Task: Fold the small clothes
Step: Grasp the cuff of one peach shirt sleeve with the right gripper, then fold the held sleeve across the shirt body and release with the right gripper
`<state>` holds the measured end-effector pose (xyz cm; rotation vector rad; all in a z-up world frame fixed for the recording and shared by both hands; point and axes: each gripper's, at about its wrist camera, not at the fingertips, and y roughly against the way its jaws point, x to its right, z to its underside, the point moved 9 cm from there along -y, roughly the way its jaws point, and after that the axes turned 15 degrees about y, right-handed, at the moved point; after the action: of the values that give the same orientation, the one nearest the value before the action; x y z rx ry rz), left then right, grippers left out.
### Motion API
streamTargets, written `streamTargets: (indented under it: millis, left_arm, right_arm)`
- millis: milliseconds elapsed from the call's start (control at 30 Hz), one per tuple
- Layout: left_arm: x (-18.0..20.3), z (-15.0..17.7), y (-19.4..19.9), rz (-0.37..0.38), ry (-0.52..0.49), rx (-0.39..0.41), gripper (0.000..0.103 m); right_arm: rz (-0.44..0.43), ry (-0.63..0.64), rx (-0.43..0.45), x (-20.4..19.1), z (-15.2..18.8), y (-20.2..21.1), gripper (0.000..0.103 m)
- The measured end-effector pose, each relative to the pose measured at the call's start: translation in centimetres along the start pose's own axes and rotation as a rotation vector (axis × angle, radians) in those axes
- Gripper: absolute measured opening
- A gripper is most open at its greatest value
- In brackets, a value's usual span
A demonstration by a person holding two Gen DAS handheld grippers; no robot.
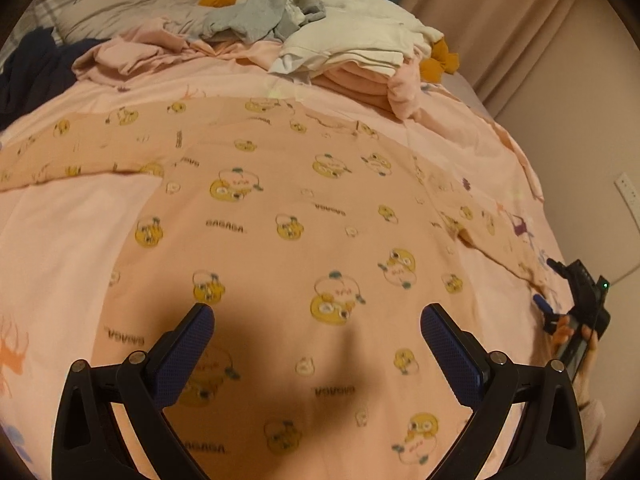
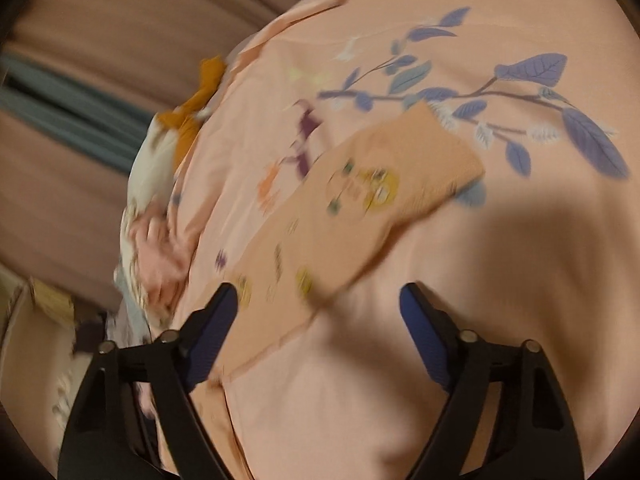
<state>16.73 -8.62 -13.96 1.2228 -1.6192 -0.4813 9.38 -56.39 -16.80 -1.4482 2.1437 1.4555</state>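
A peach long-sleeved top with yellow duck prints point(image 1: 288, 216) lies flat on the pink bedsheet point(image 1: 60, 248), one sleeve stretched left. My left gripper point(image 1: 316, 320) is open and empty, hovering over the top's lower body. My right gripper point(image 2: 318, 300) is open and empty above the right sleeve point(image 2: 360, 208), whose cuff lies on the sheet's purple leaf print. The right gripper also shows at the right edge of the left wrist view point(image 1: 576, 304), beside the sleeve end. The right wrist view is blurred.
Folded white and pink clothes point(image 1: 352, 60) are stacked at the far side of the bed, with a grey garment point(image 1: 256, 20) over a white goose plush point(image 1: 360, 12). A dark garment point(image 1: 32, 68) lies far left. Curtains and a wall stand to the right.
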Motion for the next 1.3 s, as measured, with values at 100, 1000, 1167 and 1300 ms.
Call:
streamTargets:
  millis: [100,1000,1167,1300]
  left_arm:
    - [0.4,-0.6,-0.6,-0.005,-0.006,-0.002,0.102]
    - [-5.9,-2.2,1.4,-0.079,0.085,0.006,0.102]
    - [-9.4,-3.2,3.5,-0.11,0.134,0.035,0.102]
    - [-11.9,-3.6,4.4,-0.117,0.173,0.041,0.102]
  right_arm:
    - [-0.013,-0.079,0.041,1.7,-1.7,-0.9,0.074]
    - [0.098,0.378,0.101,-13.3,-6.9,0.9,0.01]
    - [0.052,0.556,0.084,-24.2,-4.8,-0.4,0.01]
    - [0.045,0.725,0.068,-32.1,-1.3,-2.5,0.01]
